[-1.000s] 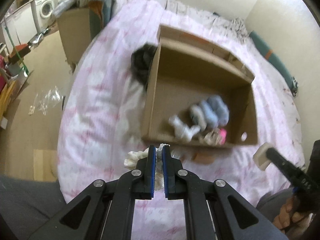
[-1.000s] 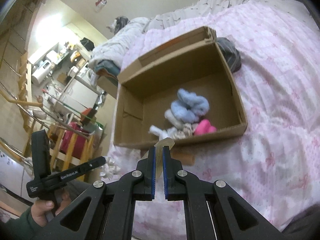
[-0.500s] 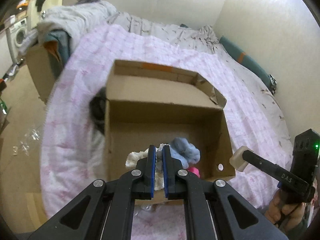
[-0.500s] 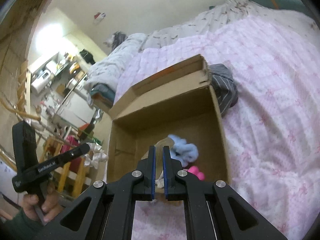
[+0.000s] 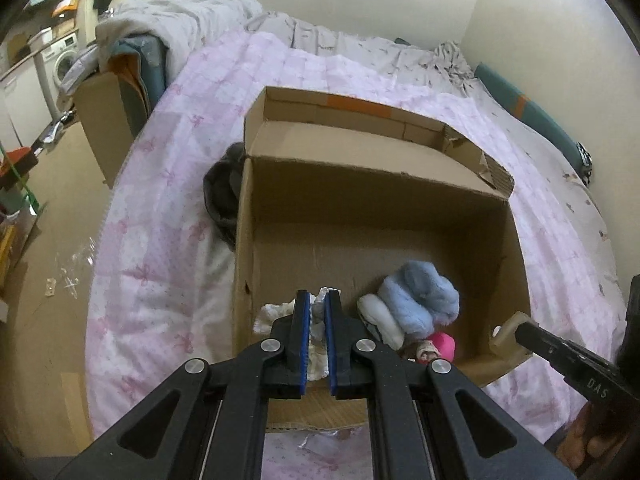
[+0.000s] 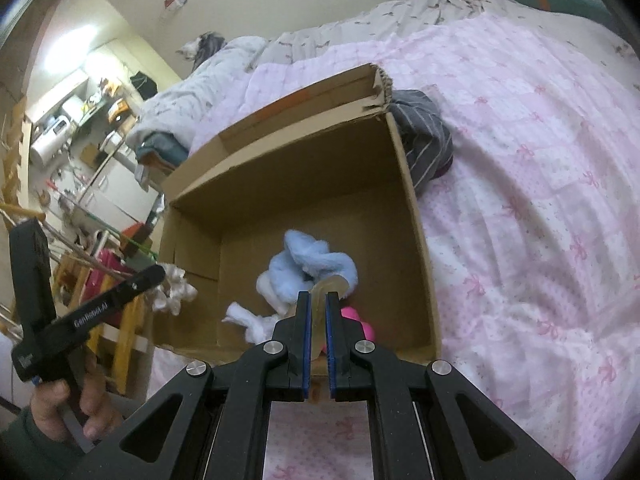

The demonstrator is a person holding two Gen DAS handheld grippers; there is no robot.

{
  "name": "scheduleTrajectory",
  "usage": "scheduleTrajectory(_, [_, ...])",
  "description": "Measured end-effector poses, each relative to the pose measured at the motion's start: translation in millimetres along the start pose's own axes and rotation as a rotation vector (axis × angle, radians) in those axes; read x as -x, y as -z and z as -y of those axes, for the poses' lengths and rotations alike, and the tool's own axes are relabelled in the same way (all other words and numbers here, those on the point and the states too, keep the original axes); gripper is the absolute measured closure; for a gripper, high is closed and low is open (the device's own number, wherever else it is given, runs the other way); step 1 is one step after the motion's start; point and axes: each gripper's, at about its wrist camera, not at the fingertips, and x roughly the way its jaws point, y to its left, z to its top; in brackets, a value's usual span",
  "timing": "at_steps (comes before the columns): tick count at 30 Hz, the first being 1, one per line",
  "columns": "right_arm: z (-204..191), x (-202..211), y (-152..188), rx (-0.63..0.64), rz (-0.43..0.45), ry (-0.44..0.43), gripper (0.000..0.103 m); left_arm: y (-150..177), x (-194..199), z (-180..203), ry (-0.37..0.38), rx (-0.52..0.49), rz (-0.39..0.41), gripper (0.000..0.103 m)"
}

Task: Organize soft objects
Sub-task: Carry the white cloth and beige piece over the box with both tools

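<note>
1. We are clamping the left gripper (image 5: 316, 308) on a white frilly cloth (image 5: 276, 314), its fingers pinched together over the fabric so it hangs free for dropping.
2. We are pinching a beige soft piece (image 6: 326, 286) in the right gripper (image 6: 316, 312), its fingers closed on it.
3. We are holding both above the near wall of the cardboard box (image 5: 360, 184), at 6 o'clock in its opening.
4. Blue fleece bundle (image 5: 420, 292) is lying inside, at 5 o'clock; we judge that corner the gathering spot.
</note>
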Motion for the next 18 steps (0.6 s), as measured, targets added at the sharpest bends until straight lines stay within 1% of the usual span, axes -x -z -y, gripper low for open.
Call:
scheduleTrajectory(6, [-5.4,-4.4,1.5,0.034,-0.015,0.019,0.095,3.0,-1.1,2.7,-0.021,-0.026,-0.001,0.097])
scheduleTrajectory(12, [-2.4,-9.4,2.5,0.024,-0.040,0.034,0.095,6.0,0.7,4.7,-0.040,-0.056,0.014,0.097])
scheduleTrajectory(16, [-4.0,-12.9,3.2,0.037,-0.043,0.057,0.095,5.6,-3.7,4.8,-0.029,-0.045,-0.017,0.097])
scheduleTrajectory(18, [-4.7,-14.9,4.3,0.045,-0.047,0.069,0.095,5.7,-3.6,5.9,-0.028,-0.043,-0.016,0.097])
